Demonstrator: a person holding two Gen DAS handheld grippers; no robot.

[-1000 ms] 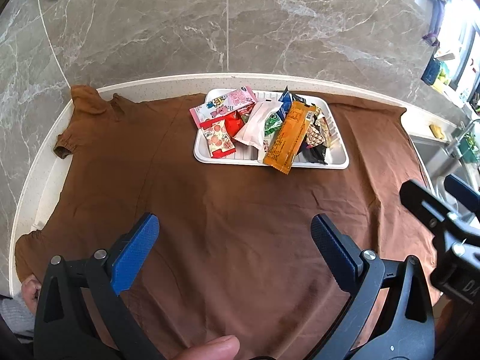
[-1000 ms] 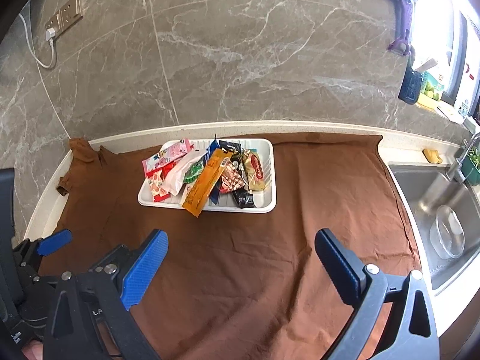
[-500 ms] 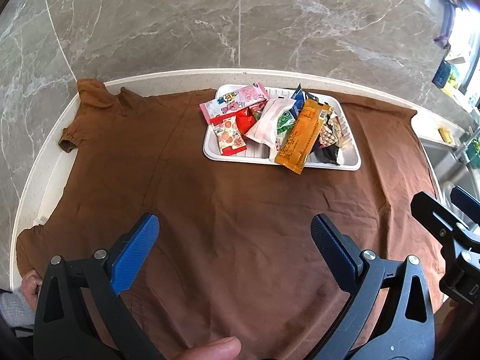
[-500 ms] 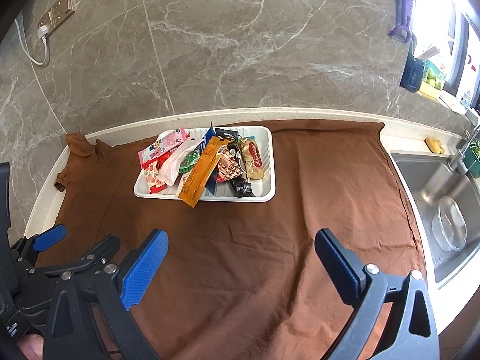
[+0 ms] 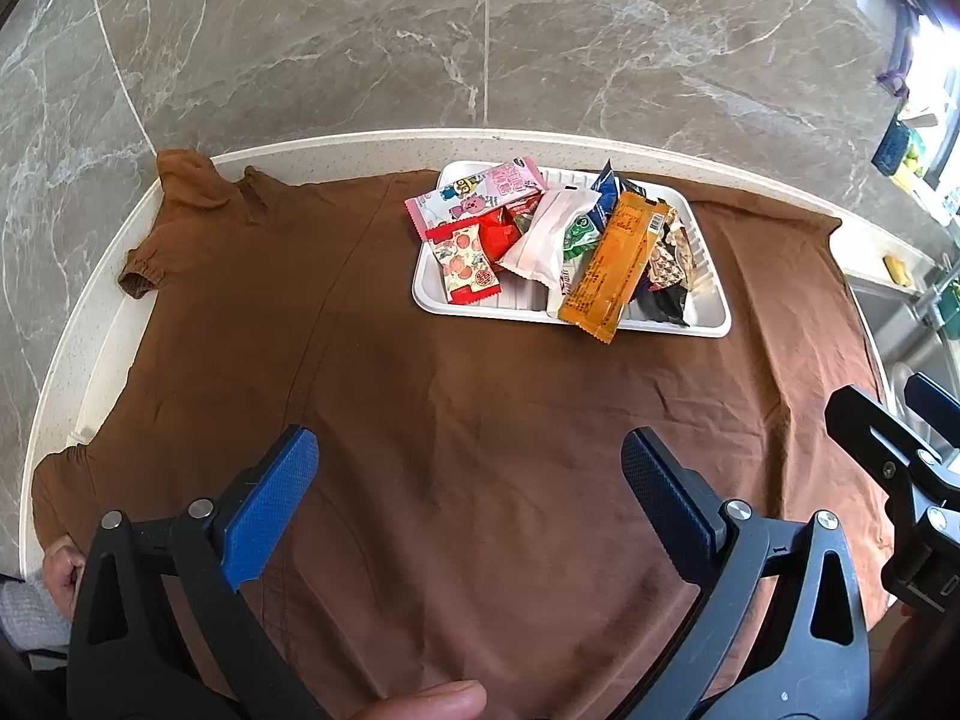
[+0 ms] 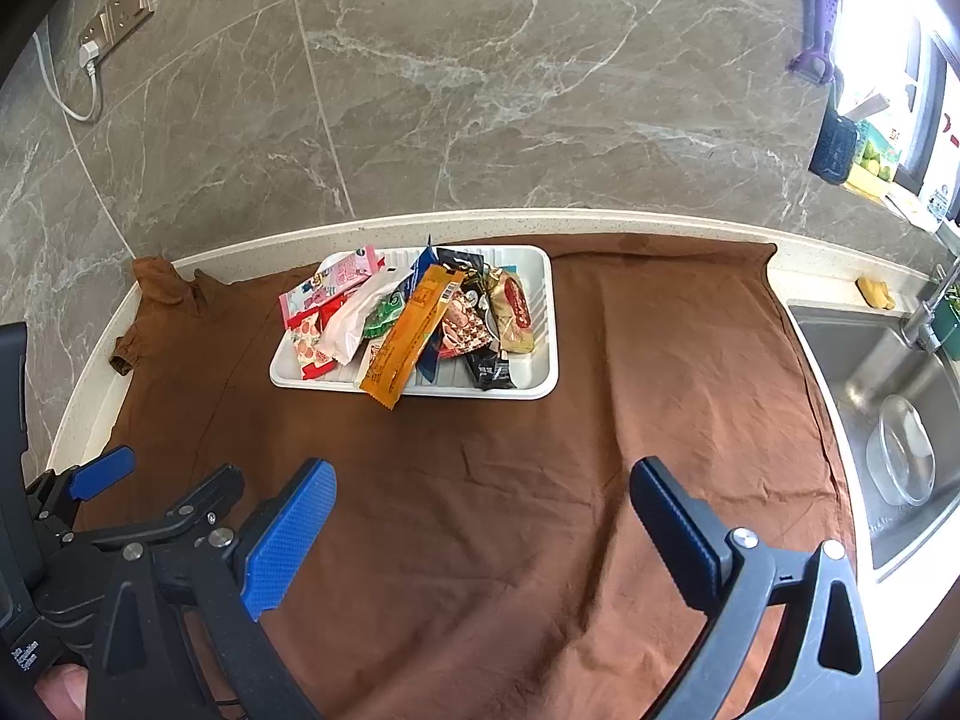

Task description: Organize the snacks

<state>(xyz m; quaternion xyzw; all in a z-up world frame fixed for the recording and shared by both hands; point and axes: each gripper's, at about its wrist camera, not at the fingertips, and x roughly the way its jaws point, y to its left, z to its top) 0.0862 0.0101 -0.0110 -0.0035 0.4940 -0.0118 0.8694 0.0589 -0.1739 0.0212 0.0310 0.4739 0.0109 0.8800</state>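
Observation:
A white tray (image 5: 711,276) (image 6: 540,324) sits at the back of the brown cloth, piled with several snack packets. A long orange packet (image 5: 618,261) (image 6: 411,333) hangs over the tray's front rim. A pink cartoon packet (image 5: 480,192) (image 6: 336,279) lies at the tray's far left, beside a white pouch (image 5: 549,228) (image 6: 351,321). My left gripper (image 5: 468,468) hovers open above the near cloth, well short of the tray. My right gripper (image 6: 480,498) is open too, with nothing between its fingers, and is just as far from the tray.
The brown cloth (image 5: 420,372) (image 6: 660,360) covers most of the white counter. A steel sink (image 6: 888,396) with a clear bowl (image 6: 903,459) lies to the right. A marble wall rises behind, with a socket and cable (image 6: 114,12) upper left. The left gripper's body (image 6: 90,516) shows in the right wrist view.
Both grippers have drifted a little toward the tray and stayed open. In the left wrist view the tray has shifted right and lower. No packet has moved.

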